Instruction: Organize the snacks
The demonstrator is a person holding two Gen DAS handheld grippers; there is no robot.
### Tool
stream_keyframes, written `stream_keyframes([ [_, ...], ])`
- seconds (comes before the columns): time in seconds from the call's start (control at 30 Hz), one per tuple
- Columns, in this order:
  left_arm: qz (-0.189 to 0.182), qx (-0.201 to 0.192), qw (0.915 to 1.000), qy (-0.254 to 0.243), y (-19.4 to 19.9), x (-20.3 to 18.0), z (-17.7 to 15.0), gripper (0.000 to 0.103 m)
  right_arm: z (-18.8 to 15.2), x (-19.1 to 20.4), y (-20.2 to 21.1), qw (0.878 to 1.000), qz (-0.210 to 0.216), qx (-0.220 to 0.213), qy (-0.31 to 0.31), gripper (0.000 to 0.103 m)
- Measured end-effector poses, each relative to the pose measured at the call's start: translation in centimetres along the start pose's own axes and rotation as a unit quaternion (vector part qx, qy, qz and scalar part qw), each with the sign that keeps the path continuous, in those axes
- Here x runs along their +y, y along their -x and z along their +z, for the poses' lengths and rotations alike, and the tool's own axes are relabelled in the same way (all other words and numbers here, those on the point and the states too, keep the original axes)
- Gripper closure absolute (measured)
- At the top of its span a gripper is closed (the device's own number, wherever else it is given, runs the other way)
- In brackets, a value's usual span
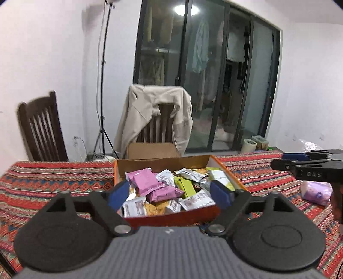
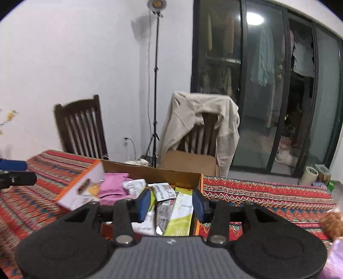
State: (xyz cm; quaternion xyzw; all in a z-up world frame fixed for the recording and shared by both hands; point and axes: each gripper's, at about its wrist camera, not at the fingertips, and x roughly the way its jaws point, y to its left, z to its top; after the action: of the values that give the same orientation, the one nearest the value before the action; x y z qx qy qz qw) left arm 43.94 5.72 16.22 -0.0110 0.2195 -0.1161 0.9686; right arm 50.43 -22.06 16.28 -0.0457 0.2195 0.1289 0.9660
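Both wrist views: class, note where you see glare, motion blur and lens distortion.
Left wrist view: ceiling light glares in the glass door; dark chair smeared by motion; door frame bows. Right wrist view: same reflection on the glass; snack box edge blurred; black corners from the fisheye.

A: What lies ahead of the right gripper [image 2: 171, 205]?

B: An orange-walled cardboard box [image 2: 90, 182] of snack packets on a red patterned tablecloth [image 2: 257, 193]. Its blue-padded jaws stand parted with nothing pressed between them; a yellow-green sachet [image 2: 180, 216] and pink packets [image 2: 112, 184] show beyond.

A: Behind?

B: Two dark wooden chairs [image 2: 83, 128], one draped with a beige jacket [image 2: 203, 115].
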Motion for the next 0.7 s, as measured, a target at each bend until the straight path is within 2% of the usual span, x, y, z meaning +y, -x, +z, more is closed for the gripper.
stream_keyframes([
  [0.1,0.012,-0.024,0.9996,-0.005,4.8,-1.5,-1.5,0.007,-0.9,0.6,5.0,1.0,0.009,-0.019,0.005,0.042],
  [0.23,0.019,-0.054,0.9983,0.01,10.9,-3.0,-4.6,0.002,-3.5,1.6,12.1,0.999,0.023,-0.047,0.007,0.034],
  [0.3,0.031,-0.072,0.9969,0.008,13.7,-3.8,-6.7,0.001,-5.1,2.3,15.3,0.998,0.025,-0.063,0.011,0.022],
  [0.43,0.059,-0.086,0.9945,0.007,18.2,-5.3,-11.2,0.0,-8.9,4.0,20.9,0.996,0.029,-0.086,0.023,0.019],
  [0.7,0.065,-0.115,0.9912,0.009,26.8,-8.9,-20.3,0.0,-18.2,6.9,29.4,0.992,0.032,-0.117,0.016,0.013],
])
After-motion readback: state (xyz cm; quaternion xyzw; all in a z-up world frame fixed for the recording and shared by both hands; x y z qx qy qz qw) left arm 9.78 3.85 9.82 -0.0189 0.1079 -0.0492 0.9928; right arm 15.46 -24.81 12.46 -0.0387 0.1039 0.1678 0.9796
